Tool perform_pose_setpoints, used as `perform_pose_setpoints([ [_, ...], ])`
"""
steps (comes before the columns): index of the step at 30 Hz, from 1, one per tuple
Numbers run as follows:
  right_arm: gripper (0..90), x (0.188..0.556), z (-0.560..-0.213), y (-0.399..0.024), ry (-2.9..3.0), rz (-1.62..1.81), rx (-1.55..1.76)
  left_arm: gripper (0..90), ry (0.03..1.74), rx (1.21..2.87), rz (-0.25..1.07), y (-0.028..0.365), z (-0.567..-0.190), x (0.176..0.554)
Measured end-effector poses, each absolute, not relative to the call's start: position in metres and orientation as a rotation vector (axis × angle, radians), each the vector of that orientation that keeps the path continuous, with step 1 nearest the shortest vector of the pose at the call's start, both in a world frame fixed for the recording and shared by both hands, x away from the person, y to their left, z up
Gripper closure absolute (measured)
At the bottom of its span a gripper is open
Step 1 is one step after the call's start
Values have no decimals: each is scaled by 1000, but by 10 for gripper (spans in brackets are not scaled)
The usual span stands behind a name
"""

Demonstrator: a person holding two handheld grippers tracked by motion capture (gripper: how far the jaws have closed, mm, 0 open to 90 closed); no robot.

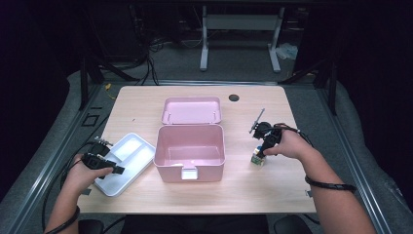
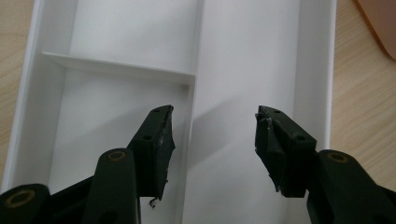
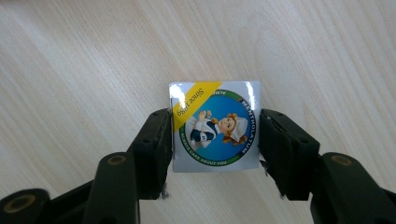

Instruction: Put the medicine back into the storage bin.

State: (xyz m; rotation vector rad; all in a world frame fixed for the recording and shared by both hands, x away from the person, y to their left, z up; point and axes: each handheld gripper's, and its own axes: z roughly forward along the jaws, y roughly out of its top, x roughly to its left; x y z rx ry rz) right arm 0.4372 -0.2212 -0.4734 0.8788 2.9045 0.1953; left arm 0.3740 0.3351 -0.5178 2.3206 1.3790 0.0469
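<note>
A small square box (image 3: 215, 126) with a blue and green round label stands on the wooden table (image 1: 253, 190), right of the pink box. My right gripper (image 1: 259, 154) points down on it, and its two jaws press against the box's left and right sides (image 3: 214, 140). The small box (image 1: 257, 160) rests on the table. My left gripper (image 1: 117, 169) hovers over a white divided tray (image 1: 127, 148) at the table's left. It is open (image 2: 214, 140), with nothing between its jaws, above the tray's divider wall (image 2: 194, 79).
An open pink box (image 1: 209, 169), empty inside, stands in the middle of the table. Its lid (image 1: 191, 110) lies flat just behind it. A dark round hole (image 1: 234, 97) sits near the table's far edge. Cables trail from both grippers.
</note>
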Motion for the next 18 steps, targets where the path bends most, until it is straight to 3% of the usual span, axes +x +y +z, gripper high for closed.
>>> perform_pose_setpoints([
  [18,468,439,-470,-218,2914,173,871,465,1378,2321,34,337,-519,374],
])
